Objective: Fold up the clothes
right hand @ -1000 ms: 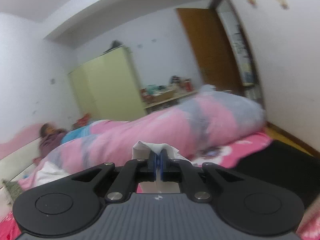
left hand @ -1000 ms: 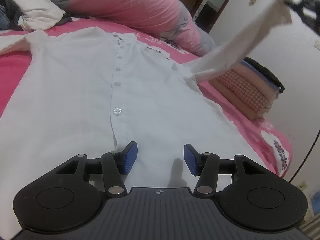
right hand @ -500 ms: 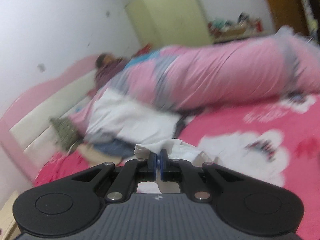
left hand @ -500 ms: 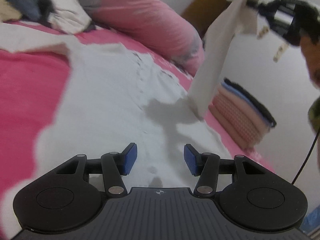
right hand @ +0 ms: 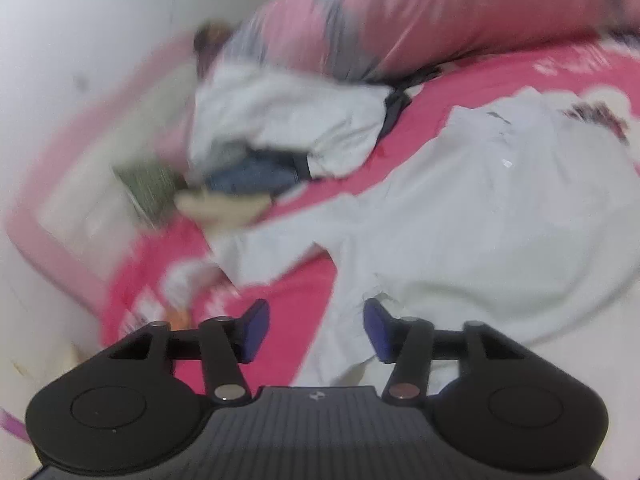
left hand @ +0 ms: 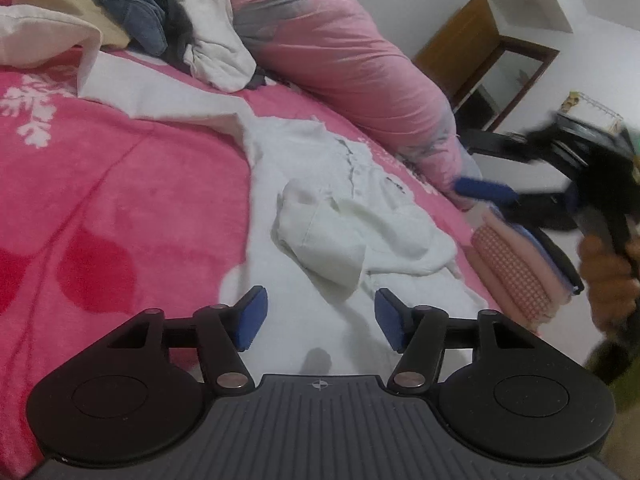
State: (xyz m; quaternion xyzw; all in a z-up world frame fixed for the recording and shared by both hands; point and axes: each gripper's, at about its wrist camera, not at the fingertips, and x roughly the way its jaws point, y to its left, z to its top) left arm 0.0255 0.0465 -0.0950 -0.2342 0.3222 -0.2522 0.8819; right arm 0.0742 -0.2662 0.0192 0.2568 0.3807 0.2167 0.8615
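Note:
A white button shirt [left hand: 320, 184] lies spread on the pink bed [left hand: 120, 184]. Its right sleeve [left hand: 332, 236] lies folded over the shirt's front in a loose heap. My left gripper [left hand: 318, 318] is open and empty, low over the shirt's lower part. My right gripper [right hand: 316, 330] is open and empty above the shirt's edge [right hand: 460, 220]; it also shows blurred in the left wrist view [left hand: 484, 192], to the right of the shirt. The shirt's other sleeve [left hand: 160, 96] stretches toward the far left.
A rolled pink and grey quilt [left hand: 344, 64] lies along the far side. A heap of unfolded clothes [left hand: 132, 20] sits at the head of the bed. A stack of folded clothes [left hand: 520, 272] rests at the bed's right edge. The right wrist view is blurred.
My right gripper held the sleeve high, carried it over the shirt and opened; the sleeve now lies on the shirt's front. The left gripper stayed open and shifted left.

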